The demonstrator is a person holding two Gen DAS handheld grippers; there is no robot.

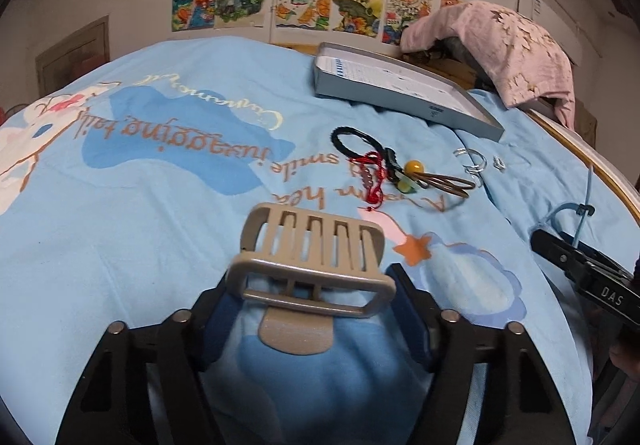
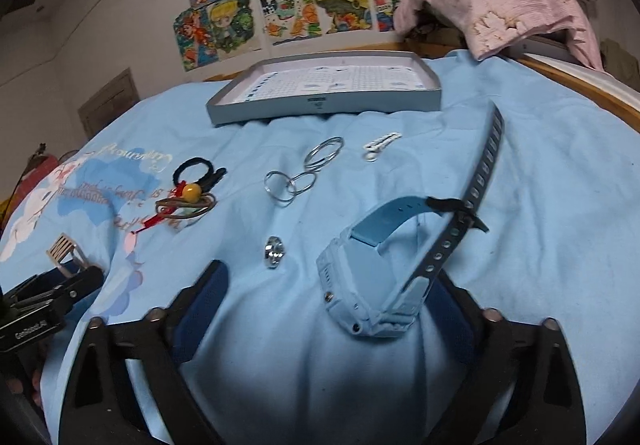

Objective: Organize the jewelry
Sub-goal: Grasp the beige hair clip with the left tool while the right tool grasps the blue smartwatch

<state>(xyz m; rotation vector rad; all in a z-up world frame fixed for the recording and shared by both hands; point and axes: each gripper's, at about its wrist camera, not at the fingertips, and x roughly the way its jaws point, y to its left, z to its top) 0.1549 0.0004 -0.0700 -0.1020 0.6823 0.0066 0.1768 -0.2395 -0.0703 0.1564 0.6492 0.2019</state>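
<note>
Barely started, judging by the grey box (image 2: 320, 103) at the far side of the blue bed sheet (image 2: 540, 205): just a printed paper inside, no jewelry to see in it. Left gripper (image 1: 316, 285) closed snug on a tan hair clip (image 1: 316, 241), both pads pressed to its sides, held up near the camera and not put away yet. Right gripper (image 2: 330, 273) spread wide, not squeezing anything. Between its fingers, a blue watch (image 2: 352, 285), close to the right finger and well apart from the left one, with its long strap (image 2: 486, 161) poking up toward the far side; hard to tell if lying on the sheet or leaning on that finger. Lots left to sort on the bed. To the left, a small heap: a black hair band (image 2: 196, 165), a yellow bead (image 2: 191, 190) on brown cords (image 2: 188, 207) and a red string (image 1: 374, 173). In the middle, some silver hoops (image 2: 304, 173), touching one another. Nearer, a small shiny ring (image 2: 275, 252) alone. Farther right, a tiny white piece (image 2: 380, 144), too small to name. All still to go in the box, probably.
</note>
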